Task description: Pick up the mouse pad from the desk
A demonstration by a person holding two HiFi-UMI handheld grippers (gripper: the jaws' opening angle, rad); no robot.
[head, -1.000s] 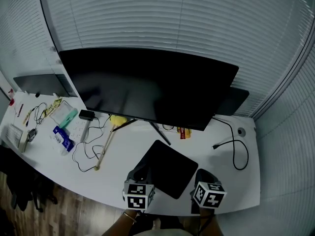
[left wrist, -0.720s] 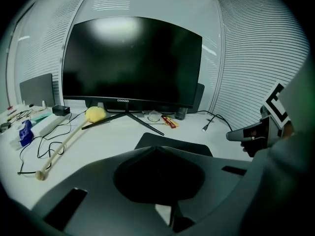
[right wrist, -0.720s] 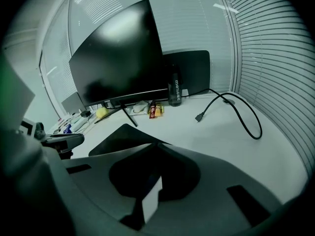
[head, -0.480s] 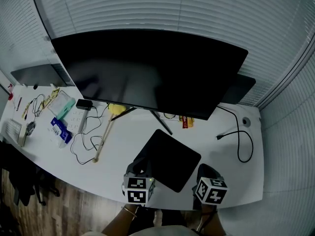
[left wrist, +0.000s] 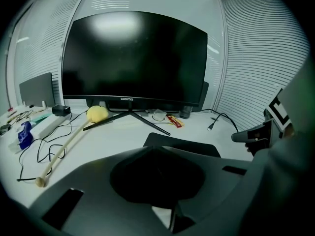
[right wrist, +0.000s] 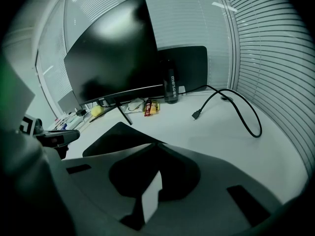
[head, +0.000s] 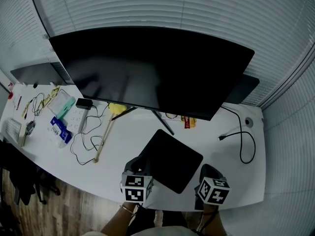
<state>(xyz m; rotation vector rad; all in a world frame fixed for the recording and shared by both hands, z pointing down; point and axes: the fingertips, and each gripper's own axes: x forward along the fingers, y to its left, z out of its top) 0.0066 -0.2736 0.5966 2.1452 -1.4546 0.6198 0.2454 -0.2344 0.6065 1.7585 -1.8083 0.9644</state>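
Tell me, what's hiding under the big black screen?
Its thin stand legs, a yellow lump and a red-yellow packet lie on the desk. The screen covers the desk farther back.

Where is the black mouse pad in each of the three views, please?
Head view: mouse pad below centre, in front of the monitor.
Left gripper view: mouse pad is a dark strip at centre, just beyond the jaws.
Right gripper view: mouse pad left of centre, beyond the jaws.
Shared landmark: the monitor, behind the pad in every view.
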